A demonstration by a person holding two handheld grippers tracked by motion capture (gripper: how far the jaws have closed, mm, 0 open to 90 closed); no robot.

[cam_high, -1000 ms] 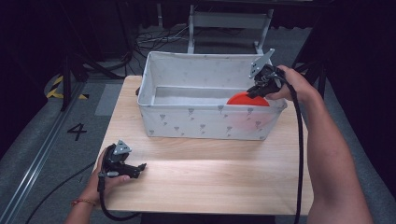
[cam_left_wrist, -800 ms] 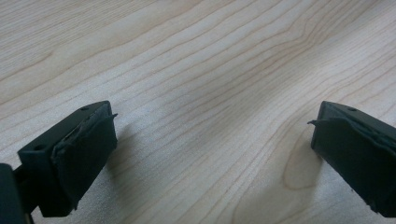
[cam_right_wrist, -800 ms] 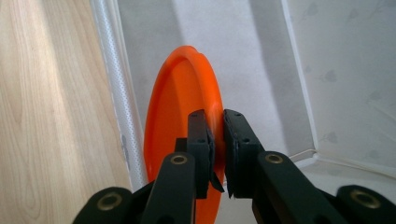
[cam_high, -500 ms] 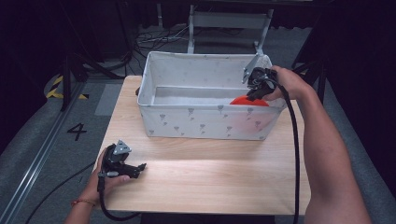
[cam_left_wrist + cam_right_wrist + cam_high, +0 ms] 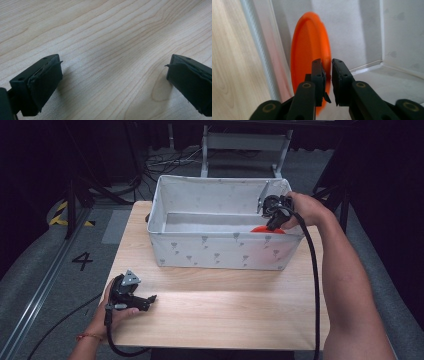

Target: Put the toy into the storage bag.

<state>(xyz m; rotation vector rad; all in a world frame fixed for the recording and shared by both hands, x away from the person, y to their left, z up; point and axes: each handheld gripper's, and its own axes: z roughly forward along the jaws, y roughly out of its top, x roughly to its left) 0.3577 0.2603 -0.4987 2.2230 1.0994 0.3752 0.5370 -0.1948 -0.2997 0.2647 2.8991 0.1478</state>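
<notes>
The right gripper [image 5: 327, 82] has its jaws nearly together, just parting — the orange plate's [image 5: 309, 50] rim sits between them — while the left gripper [image 5: 112, 80] gapes wide over bare table [image 5: 105, 37].

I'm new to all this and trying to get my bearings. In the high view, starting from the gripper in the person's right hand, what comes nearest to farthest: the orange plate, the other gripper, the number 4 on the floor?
From the right gripper:
1. Orange plate, just beneath it, inside the white bin's right end.
2. Left gripper, near the table's front left.
3. Floor number 4, left of the table.
</notes>
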